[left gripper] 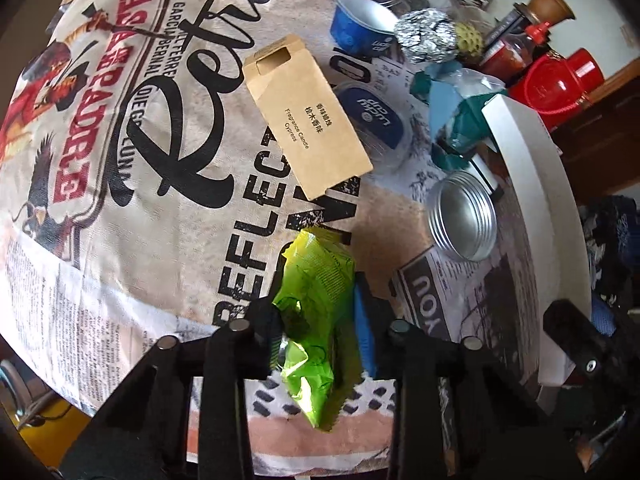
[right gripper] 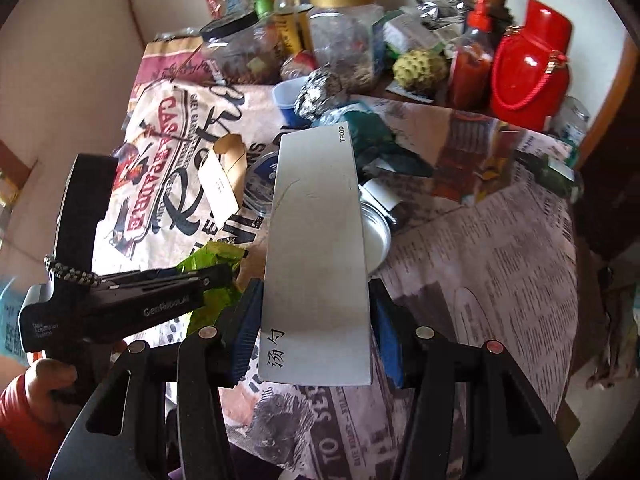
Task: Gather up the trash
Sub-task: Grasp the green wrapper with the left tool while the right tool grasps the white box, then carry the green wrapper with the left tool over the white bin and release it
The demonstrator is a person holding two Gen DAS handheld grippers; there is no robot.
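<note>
The left hand-held gripper (left gripper: 316, 332) is clamped on a crumpled green wrapper (left gripper: 316, 296) low over the newspaper-print cloth of the desk (left gripper: 120, 208); the right hand-held gripper (right gripper: 316, 340) grips a flat white box (right gripper: 316, 248) by its long sides, tilted above the same cloth. The wrapper is thin, slick film and looks pinched near one end only, so it could slide out of the pads as it is carried; its loose tail hangs toward the desk edge. The box is long and held at its near end, so it may pivot or knock what lies under its far end, a shallow round metal tin (left gripper: 464, 220) just beside it. With both grippers so close together, the box could also brush the left one. Farther out wait a brown paper envelope (left gripper: 308, 120), a blue-lidded clear cup (left gripper: 372, 120), a blue paper cup (left gripper: 356, 28), a foil ball (left gripper: 426, 34) and torn teal paper (left gripper: 460, 104). Beyond them jars, a sauce bottle (right gripper: 472, 56) and a red flask (right gripper: 528, 64) crowd the back, leaving little room to reach past.
</note>
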